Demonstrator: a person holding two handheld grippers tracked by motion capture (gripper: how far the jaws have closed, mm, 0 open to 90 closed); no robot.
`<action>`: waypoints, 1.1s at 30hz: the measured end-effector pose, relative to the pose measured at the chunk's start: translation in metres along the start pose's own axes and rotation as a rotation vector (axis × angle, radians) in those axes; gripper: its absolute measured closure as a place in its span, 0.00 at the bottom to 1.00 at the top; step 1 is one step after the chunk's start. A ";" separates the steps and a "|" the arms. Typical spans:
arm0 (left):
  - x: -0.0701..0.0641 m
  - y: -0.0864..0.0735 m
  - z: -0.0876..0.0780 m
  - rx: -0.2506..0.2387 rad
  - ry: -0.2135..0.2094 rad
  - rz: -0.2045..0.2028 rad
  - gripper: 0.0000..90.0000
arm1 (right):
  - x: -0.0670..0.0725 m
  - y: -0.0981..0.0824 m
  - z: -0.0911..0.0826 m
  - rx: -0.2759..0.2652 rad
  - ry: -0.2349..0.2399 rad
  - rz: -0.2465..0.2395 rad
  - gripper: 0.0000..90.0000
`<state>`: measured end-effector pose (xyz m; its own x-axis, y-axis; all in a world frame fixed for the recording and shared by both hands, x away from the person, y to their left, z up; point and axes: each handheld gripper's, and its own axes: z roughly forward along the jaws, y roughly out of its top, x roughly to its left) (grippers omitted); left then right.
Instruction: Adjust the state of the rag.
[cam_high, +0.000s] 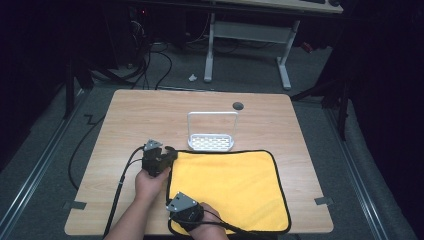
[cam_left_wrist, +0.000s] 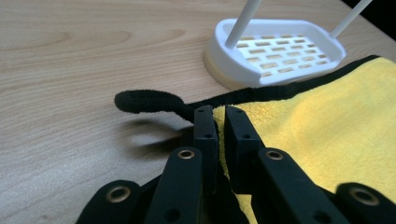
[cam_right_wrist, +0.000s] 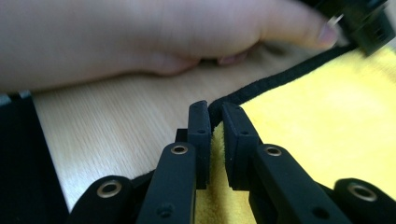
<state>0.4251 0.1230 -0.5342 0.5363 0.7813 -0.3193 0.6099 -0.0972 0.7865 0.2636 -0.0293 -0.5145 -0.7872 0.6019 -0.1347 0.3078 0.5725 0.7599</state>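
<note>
A yellow cloth (cam_high: 235, 190) with a black hem lies flat on the wooden table (cam_high: 150, 115), towards its near right. My left gripper (cam_high: 170, 154) is shut on the cloth's far left corner; in the left gripper view the yellow fabric (cam_left_wrist: 327, 135) is pinched between the jaws of the left gripper (cam_left_wrist: 219, 116), and a black hem loop (cam_left_wrist: 147, 101) sticks out to the left. My right gripper (cam_high: 172, 202) is shut on the cloth's left edge near the front; the right gripper view has the right gripper (cam_right_wrist: 215, 114) clamped on the hem of the cloth (cam_right_wrist: 327, 121).
A white slotted soap dish with a tall wire handle (cam_high: 212, 141) stands just beyond the cloth's far edge. A round cable hole (cam_high: 238, 105) sits in the table's far side. The person's left hand (cam_right_wrist: 140, 42) rests close beside the right gripper.
</note>
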 end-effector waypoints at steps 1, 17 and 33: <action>0.000 0.000 -0.001 -0.002 -0.010 0.003 0.93 | 0.000 0.001 -0.003 -0.016 -0.002 0.006 0.92; 0.044 0.003 -0.074 -0.144 0.036 -0.121 0.94 | 0.028 0.056 0.002 -0.141 0.025 -0.064 0.93; 0.028 0.021 -0.089 -0.140 0.121 -0.066 0.94 | 0.037 0.073 -0.005 -0.204 0.013 -0.077 0.93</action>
<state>0.4013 0.1976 -0.4798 0.4182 0.8526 -0.3134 0.5502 0.0368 0.8342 0.2544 0.0313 -0.4605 -0.8116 0.5525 -0.1898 0.1329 0.4910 0.8609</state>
